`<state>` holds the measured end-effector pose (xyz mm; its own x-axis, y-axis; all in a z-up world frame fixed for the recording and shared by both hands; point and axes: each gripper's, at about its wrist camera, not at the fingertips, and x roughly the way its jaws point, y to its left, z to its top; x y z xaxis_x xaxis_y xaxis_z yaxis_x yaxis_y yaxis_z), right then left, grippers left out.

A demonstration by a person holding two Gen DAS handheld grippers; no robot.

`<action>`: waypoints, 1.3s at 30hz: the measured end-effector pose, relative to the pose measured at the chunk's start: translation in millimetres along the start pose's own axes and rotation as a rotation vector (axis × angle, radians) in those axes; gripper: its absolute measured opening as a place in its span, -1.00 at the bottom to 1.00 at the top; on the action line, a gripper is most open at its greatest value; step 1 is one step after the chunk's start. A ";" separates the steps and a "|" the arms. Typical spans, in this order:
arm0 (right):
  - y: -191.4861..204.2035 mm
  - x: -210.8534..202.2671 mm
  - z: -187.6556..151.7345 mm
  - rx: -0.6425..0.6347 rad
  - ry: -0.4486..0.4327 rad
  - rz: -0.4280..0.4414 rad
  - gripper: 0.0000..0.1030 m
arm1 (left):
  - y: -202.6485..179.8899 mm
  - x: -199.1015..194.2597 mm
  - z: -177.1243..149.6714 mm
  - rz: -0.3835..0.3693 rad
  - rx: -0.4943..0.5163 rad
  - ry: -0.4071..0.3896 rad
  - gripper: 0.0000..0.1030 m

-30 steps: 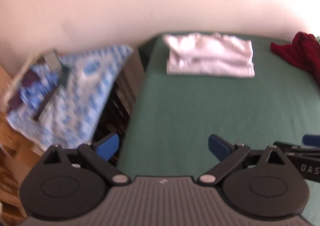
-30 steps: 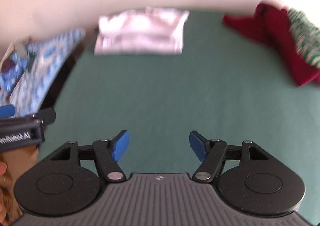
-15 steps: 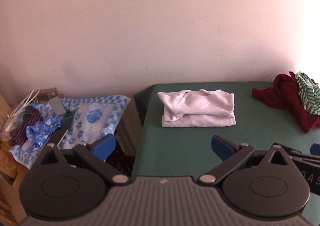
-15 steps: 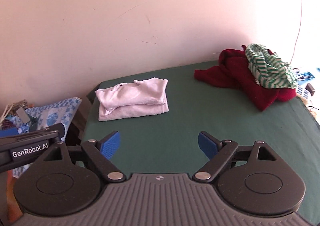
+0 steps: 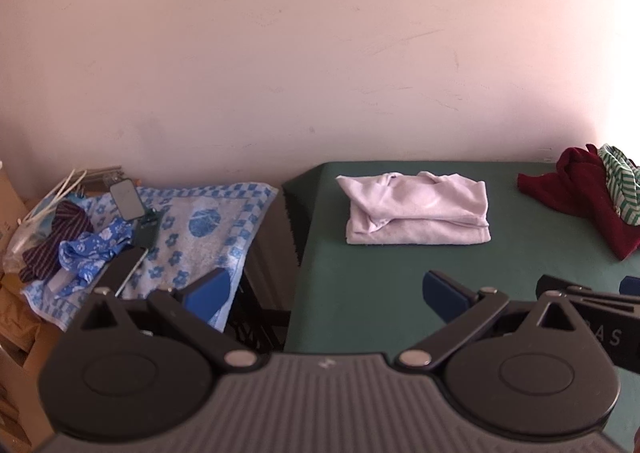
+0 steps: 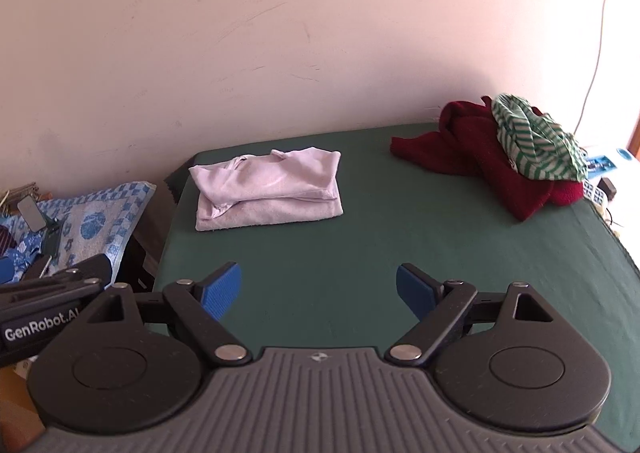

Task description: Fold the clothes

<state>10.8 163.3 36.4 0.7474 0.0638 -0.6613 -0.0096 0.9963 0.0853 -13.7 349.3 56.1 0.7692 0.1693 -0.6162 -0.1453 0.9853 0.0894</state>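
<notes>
A folded pale pink garment (image 5: pixel 418 215) (image 6: pixel 268 189) lies at the far left of the green table (image 5: pixel 400 277) (image 6: pixel 400 237). A crumpled dark red garment (image 5: pixel 580 193) (image 6: pixel 480 153) with a green-and-white striped one (image 5: pixel 620 185) (image 6: pixel 532 149) on top lies at the far right. My left gripper (image 5: pixel 324 293) is open and empty, held near the table's left front edge. My right gripper (image 6: pixel 318 289) is open and empty above the table's near middle, well short of the clothes.
A blue-and-white patterned towel (image 5: pixel 192 229) (image 6: pixel 92 221) covers a low stand left of the table, with a phone (image 5: pixel 126 199), blue floral cloth (image 5: pixel 92 249) and clutter on it. A pink wall stands behind. A cable (image 6: pixel 600 33) hangs at the right.
Both grippers have tilted up and drawn back from the table, so the wall and all the clothes now show. Both stay open and empty.
</notes>
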 end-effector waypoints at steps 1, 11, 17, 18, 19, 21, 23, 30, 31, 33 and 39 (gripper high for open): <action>-0.3 1.5 1.1 -0.005 -0.001 0.010 0.69 | -0.2 0.4 0.9 0.006 -0.001 0.000 0.99; -11.5 18.8 5.6 -0.025 0.029 0.063 0.69 | -14.6 5.1 3.1 0.039 -0.006 0.010 0.99; -16.9 25.3 8.5 -0.019 0.031 0.071 0.69 | -19.7 11.5 6.8 0.040 -0.004 0.021 0.99; -17.4 26.1 8.7 -0.016 0.031 0.073 0.69 | -20.0 12.5 7.4 0.039 -0.002 0.021 0.99; -17.7 26.9 8.7 -0.013 0.033 0.072 0.69 | -20.3 13.3 7.6 0.039 0.001 0.020 0.99; -18.2 28.7 8.6 -0.006 0.037 0.071 0.69 | -20.9 15.1 7.9 0.039 0.008 0.019 0.99; -18.3 30.1 8.2 -0.001 0.041 0.068 0.69 | -21.2 17.9 8.1 0.031 0.009 0.024 0.99; -17.9 28.6 5.4 0.010 0.029 0.055 0.68 | -19.7 24.4 7.5 0.011 -0.001 0.032 0.99; -18.0 28.6 5.4 0.012 0.027 0.055 0.68 | -19.8 24.4 7.4 0.009 0.000 0.028 0.99; -18.4 28.5 5.4 0.014 0.024 0.055 0.68 | -20.6 24.0 7.4 0.011 0.006 0.021 0.99; -17.9 27.5 6.0 0.008 0.007 0.053 0.68 | -19.8 24.4 8.9 -0.006 0.013 0.009 0.99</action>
<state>35.5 146.9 21.1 0.7414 0.1166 -0.6609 -0.0436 0.9911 0.1259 13.5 334.1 46.3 0.7643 0.1636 -0.6237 -0.1327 0.9865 0.0961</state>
